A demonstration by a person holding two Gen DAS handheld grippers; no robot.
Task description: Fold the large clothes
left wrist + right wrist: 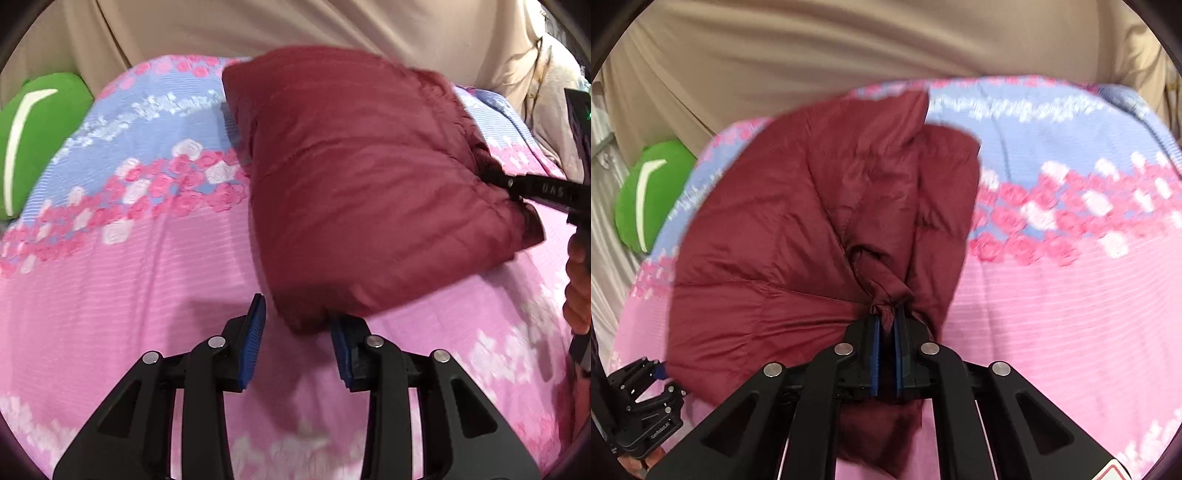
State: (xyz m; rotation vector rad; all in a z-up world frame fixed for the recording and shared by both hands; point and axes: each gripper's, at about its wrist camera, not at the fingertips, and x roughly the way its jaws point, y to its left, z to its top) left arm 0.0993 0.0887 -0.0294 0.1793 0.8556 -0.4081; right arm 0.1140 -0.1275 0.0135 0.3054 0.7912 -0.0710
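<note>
A dark red puffy jacket (pixel 362 184) lies folded into a thick bundle on the pink and blue floral bedspread (pixel 129 266). My left gripper (pixel 297 325) is open, its blue pads either side of the bundle's near corner, which sits just above the gap. My right gripper (pixel 885 325) is shut on a bunched edge of the jacket (pixel 812 229) and holds it raised off the bed. The right gripper also shows in the left wrist view (pixel 498 179), clamped on the jacket's right edge. The left gripper shows at the lower left of the right wrist view (pixel 657 373).
A green cushion with a white stripe (pixel 37 136) lies at the bed's far left (pixel 653 195). A beige curtain (pixel 295 26) hangs behind the bed. The person's hand (pixel 578 280) holds the right gripper at the right edge.
</note>
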